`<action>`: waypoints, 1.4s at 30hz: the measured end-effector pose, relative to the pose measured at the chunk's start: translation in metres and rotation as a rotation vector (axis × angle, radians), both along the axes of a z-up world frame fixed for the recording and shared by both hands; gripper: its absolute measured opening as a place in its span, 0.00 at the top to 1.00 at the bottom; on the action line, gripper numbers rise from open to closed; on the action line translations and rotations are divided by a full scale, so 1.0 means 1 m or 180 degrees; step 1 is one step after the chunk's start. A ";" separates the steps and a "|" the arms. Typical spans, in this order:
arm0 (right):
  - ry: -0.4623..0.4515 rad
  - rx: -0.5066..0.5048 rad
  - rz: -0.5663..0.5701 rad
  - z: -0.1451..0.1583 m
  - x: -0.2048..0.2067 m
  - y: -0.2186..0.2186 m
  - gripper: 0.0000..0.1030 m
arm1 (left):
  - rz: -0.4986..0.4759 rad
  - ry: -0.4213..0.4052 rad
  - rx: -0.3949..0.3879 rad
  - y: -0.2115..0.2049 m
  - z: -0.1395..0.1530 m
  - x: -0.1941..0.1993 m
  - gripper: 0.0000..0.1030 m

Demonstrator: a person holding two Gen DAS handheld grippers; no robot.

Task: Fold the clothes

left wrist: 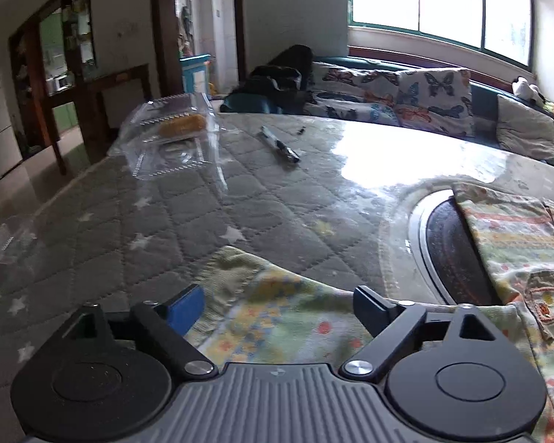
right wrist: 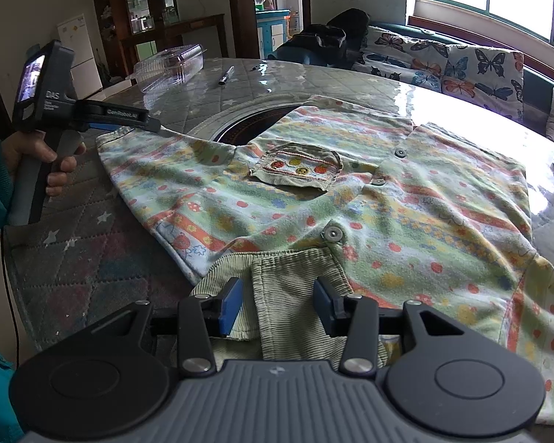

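Observation:
A small child's shirt [right wrist: 369, 214] with green, orange and yellow stripes, a chest pocket [right wrist: 299, 170] and a green corduroy collar [right wrist: 295, 295] lies spread flat on the table. My right gripper [right wrist: 277, 308] is open, its jaws either side of the collar at the near edge. My left gripper [left wrist: 277, 310] is open over the end of the shirt's sleeve [left wrist: 269, 306]; in the right wrist view it [right wrist: 155, 125] reaches the sleeve cuff at the left.
The table [left wrist: 166, 229] has a quilted grey star-print cover under clear plastic. A round cooktop [left wrist: 447, 247] is set in its middle, partly under the shirt. Clear plastic containers [left wrist: 173, 136] and a pen [left wrist: 280, 146] lie at the far side. A sofa [left wrist: 406, 103] stands behind.

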State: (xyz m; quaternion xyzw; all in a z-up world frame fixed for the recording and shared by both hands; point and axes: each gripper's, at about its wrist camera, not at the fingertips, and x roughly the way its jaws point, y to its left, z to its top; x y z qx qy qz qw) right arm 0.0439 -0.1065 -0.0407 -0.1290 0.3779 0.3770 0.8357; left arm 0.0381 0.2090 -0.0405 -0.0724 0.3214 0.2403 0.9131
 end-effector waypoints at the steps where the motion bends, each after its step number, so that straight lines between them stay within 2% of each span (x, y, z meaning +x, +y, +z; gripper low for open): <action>1: -0.0001 -0.0001 0.0002 0.000 0.000 0.000 0.57 | 0.0023 -0.0009 -0.0024 0.001 0.001 -0.003 0.10; 9: 0.0002 0.0016 -0.0007 0.001 0.000 0.000 0.54 | 0.0183 -0.0012 -0.0111 0.005 0.006 -0.020 0.00; 10: 0.0000 0.0022 -0.0015 0.002 0.000 -0.001 0.51 | 0.0201 -0.0013 -0.0111 0.005 0.007 -0.022 0.00; 18: -0.0043 0.0122 -0.0048 0.009 0.000 -0.005 0.48 | 0.0328 -0.0092 -0.0156 0.003 0.011 -0.045 0.00; 21: -0.0074 0.0152 -0.0059 0.013 0.000 -0.006 0.47 | 0.0358 -0.0183 -0.0244 0.005 0.011 -0.058 0.02; 25: -0.0104 0.0181 -0.0062 0.017 0.003 -0.006 0.47 | 0.0335 -0.0253 -0.0342 0.008 0.009 -0.067 0.24; 29: -0.0105 0.0191 -0.0058 0.017 0.004 -0.004 0.47 | 0.0396 -0.0236 -0.0425 0.015 0.004 -0.066 0.30; 31: -0.0106 0.0196 -0.0057 0.017 0.004 -0.003 0.47 | 0.0389 -0.0236 -0.0442 0.017 0.003 -0.064 0.40; 38: -0.0113 0.0213 -0.0056 0.018 0.005 -0.001 0.47 | 0.0507 -0.0250 -0.0489 0.025 -0.002 -0.057 0.55; 40: -0.0118 0.0216 -0.0052 0.018 0.005 0.000 0.47 | 0.0561 -0.0254 -0.0486 0.027 -0.002 -0.056 0.67; 42: -0.0117 0.0223 -0.0057 0.018 0.005 0.000 0.47 | 0.0623 -0.0275 -0.0528 0.029 -0.001 -0.056 0.67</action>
